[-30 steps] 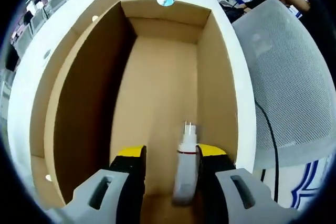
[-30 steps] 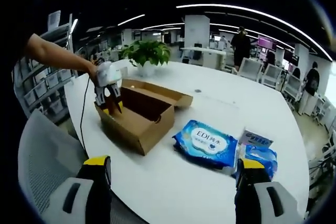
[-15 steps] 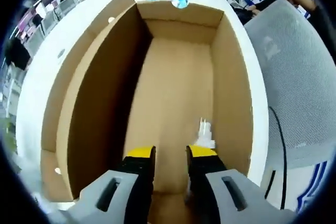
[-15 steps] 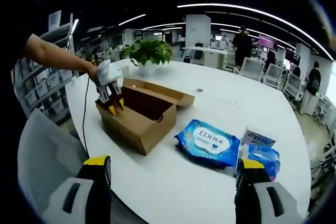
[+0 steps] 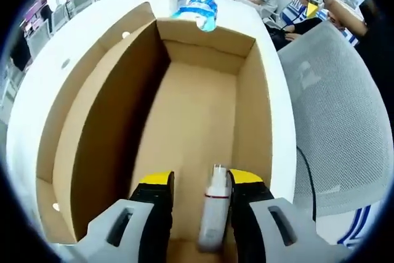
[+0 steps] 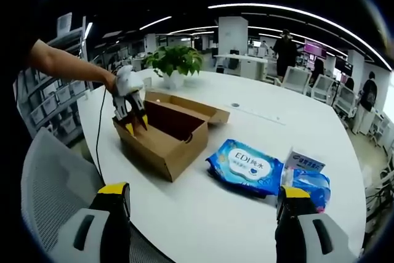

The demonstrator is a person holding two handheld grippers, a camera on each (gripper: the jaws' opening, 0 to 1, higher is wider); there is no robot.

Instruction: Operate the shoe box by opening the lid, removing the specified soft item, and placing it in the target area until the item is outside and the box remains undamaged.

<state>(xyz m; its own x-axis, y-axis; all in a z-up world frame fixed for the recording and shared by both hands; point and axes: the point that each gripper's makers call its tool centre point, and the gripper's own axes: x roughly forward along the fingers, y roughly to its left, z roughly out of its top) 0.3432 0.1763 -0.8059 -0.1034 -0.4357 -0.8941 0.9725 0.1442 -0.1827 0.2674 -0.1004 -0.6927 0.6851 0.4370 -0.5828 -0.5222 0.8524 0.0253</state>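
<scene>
The left gripper (image 5: pixel 200 192) points down into the open cardboard box (image 5: pixel 191 100), its jaws pinching a small white bottle (image 5: pixel 212 214) just above the box's floor at the near end. The box sits near the edge of the white table (image 6: pixel 258 121), lid folded back. The right gripper (image 6: pixel 200 207) hangs well apart from it, jaws spread wide. Blue wipe packs (image 6: pixel 246 165) lie beside the box.

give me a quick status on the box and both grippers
Left gripper over the open box, a small white tube between its jaws. Right gripper open, hanging back. Wipes packs out on the table.
</scene>
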